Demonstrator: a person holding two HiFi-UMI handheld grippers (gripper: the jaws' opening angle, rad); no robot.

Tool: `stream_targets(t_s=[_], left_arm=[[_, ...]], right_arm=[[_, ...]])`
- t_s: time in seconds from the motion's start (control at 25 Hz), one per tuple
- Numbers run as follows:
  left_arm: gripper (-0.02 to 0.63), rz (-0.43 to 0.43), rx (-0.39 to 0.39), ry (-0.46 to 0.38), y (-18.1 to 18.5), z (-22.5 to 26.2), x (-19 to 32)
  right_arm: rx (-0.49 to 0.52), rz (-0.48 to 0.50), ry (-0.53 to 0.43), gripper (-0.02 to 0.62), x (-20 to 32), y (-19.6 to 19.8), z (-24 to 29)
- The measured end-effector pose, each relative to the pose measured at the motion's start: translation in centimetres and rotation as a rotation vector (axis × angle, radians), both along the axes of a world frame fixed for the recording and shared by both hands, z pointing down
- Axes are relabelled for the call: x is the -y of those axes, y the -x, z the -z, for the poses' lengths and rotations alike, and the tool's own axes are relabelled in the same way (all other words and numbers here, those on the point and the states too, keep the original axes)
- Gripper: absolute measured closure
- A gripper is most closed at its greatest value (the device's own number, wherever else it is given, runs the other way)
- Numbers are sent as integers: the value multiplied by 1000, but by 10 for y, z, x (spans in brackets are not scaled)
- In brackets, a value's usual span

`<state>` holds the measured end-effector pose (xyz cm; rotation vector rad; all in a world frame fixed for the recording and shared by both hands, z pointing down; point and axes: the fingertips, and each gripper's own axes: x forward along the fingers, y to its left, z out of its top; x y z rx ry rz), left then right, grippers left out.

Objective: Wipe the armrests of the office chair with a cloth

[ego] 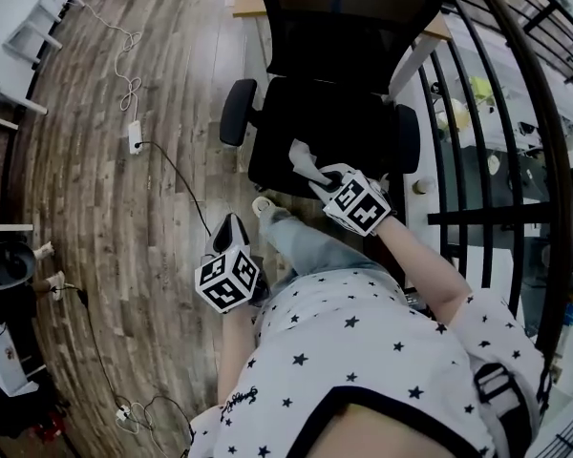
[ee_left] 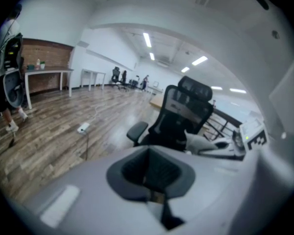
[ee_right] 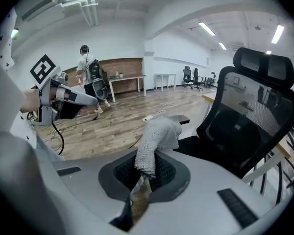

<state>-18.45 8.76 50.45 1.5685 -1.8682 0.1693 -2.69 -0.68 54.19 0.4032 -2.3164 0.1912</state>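
Nearest the person, the left gripper [ego: 231,232] hung low beside the leg, its jaws together on nothing, as the left gripper view [ee_left: 153,175] showed. The right gripper [ego: 323,184] reached forward over the seat with its jaws clamped on the cloth [ego: 306,163], which stood up in a bunch and touched no part of the office chair [ego: 334,93]. Wiping had not yet begun, by my reading: this was the approach. The next move called for carrying the cloth sideways onto the left-hand armrest [ego: 237,111] or the right-hand armrest [ego: 406,138] and pressing it flat. Only the head view showed both armrests at once; only the right gripper view showed the cloth's knitted weave [ee_right: 157,138], and a person [ee_right: 88,72] walking far off
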Motion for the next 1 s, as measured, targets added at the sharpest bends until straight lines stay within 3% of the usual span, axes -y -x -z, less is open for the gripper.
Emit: stream_targets(t_s=[0.36,1.0], left_arm=[[601,37,11,26,58,-5,35],[601,-27,-2,56,129,-4,139]], right_arm=[[24,37,16,569,42,66,-3],[2,1,27,569,141,150,-4]])
